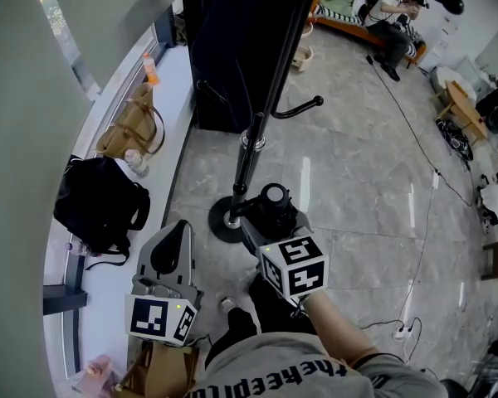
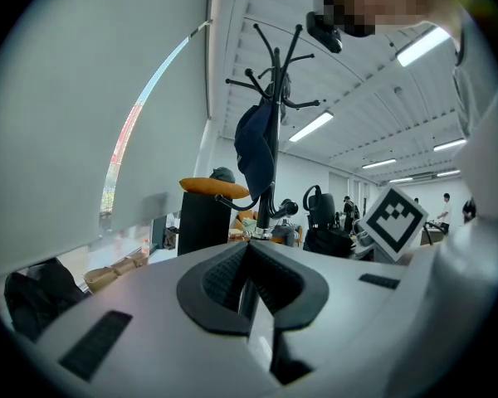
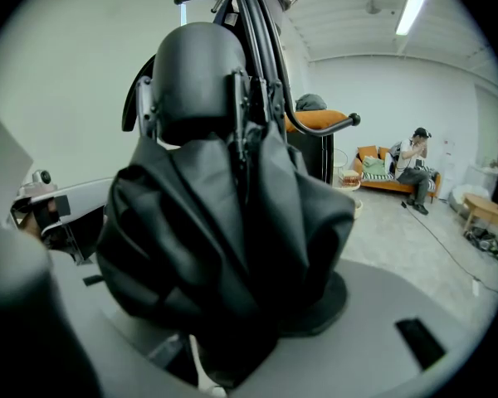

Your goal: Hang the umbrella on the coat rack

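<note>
Far left on the pale window ledge (image 1: 173,81), slumped black fabric backpack (image 1: 100,201); nearer, grey left gripper (image 1: 177,237), jaws pressed together on nothing; centre, tall black metal coat rack (image 1: 251,152); near its round base, folded black fabric umbrella (image 1: 274,199), pinched between wide-set jaws of right gripper (image 1: 270,222).

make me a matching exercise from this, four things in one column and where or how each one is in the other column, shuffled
Things
1. black folded umbrella
2. black fabric backpack
3. orange sofa
4. left claw

Place or state
A. across the room, with a person seated on it
B. jaws together, nothing between them
C. on the white window ledge
D. gripped in the right claw

Pairs: 1-D, 2-C, 3-A, 4-B
</note>
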`<state>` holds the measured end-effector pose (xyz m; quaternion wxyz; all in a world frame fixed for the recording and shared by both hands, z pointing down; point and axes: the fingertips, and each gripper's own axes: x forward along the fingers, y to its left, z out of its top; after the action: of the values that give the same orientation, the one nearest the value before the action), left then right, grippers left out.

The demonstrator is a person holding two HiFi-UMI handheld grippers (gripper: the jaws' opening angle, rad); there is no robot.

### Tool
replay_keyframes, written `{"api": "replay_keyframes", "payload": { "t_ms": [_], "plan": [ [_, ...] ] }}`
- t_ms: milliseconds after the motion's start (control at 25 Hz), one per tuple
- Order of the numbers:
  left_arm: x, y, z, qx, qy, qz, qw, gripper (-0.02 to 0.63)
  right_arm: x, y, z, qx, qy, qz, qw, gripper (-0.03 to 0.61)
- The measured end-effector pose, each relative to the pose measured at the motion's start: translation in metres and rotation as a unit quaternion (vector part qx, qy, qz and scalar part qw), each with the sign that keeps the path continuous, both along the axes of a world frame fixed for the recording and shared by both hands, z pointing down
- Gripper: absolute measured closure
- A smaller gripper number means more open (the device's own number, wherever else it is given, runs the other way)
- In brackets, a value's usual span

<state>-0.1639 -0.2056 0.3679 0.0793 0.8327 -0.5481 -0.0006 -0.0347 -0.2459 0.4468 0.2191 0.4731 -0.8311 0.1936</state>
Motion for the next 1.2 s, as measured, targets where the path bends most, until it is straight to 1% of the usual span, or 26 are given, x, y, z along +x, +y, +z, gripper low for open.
{"api": "replay_keyframes", "payload": {
  "t_ms": [1200],
  "plan": [
    [-0.010,-0.014,0.007,-0.010,0.002,-0.007,0.9999,0.598,0.002,-0.028,0.023,-0.022,0.039,0.024,0.999,0.323]
  ]
}}
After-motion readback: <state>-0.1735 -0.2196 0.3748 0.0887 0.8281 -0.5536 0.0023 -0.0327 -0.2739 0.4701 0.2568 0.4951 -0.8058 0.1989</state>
